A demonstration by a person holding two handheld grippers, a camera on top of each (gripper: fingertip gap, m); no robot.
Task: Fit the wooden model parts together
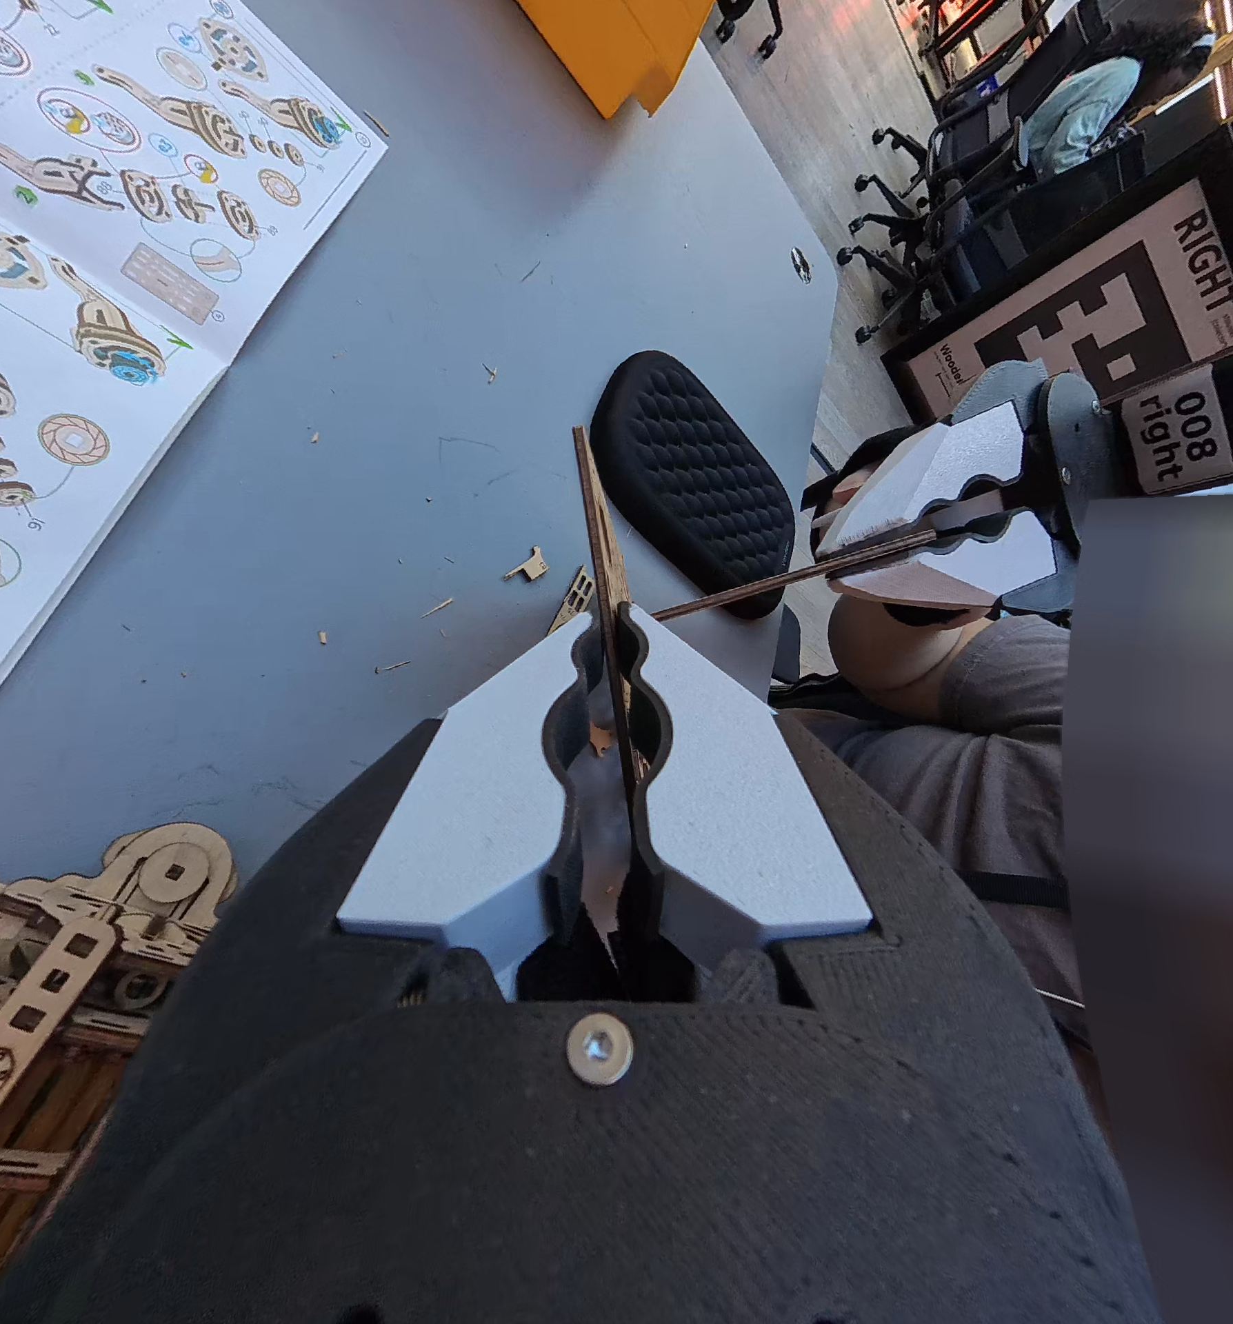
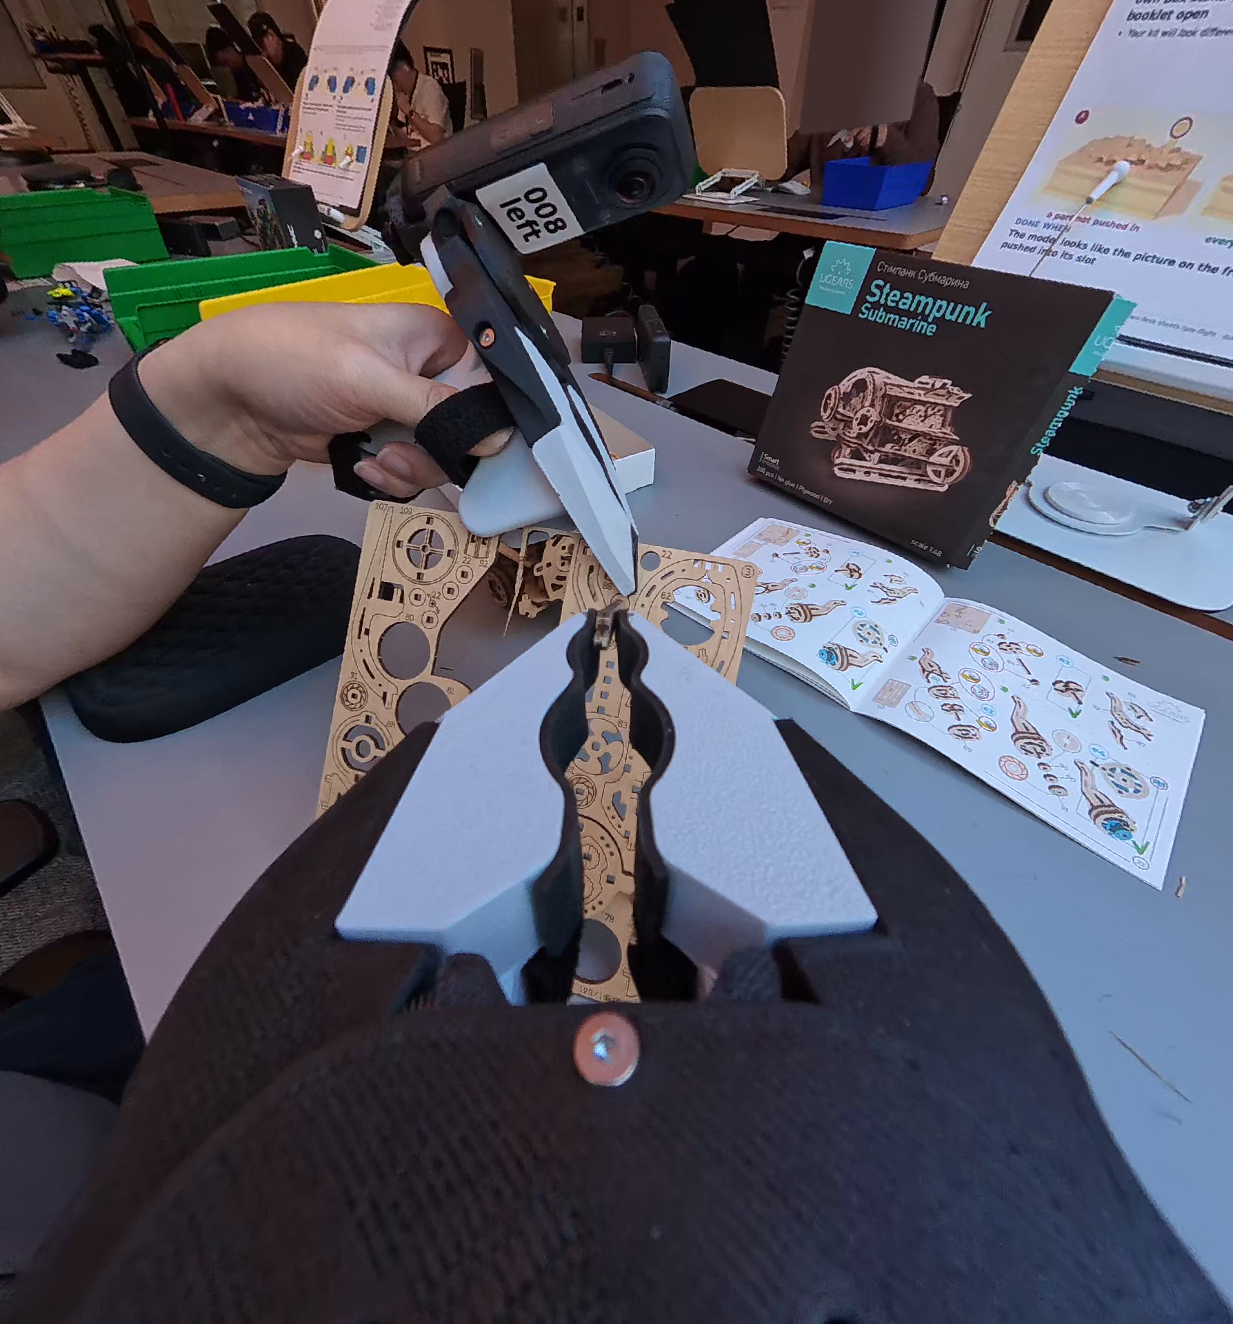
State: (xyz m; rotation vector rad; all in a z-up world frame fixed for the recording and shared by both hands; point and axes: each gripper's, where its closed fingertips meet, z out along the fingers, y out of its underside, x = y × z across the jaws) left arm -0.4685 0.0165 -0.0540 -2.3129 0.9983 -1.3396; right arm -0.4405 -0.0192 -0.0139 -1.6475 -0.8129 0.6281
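Here both jaws are closed on the wooden sheet (image 2: pixel 413 645), gripping its edges.

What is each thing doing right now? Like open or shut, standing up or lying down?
left gripper: shut on the wooden sheet.
right gripper: shut on the thin wooden strip.
wooden sheet: held upright, several holes already empty.
thin wooden strip: pointing at the sheet.
instruction booklet: open, lying flat.
kit box: standing upright.
wooden model: partly built.
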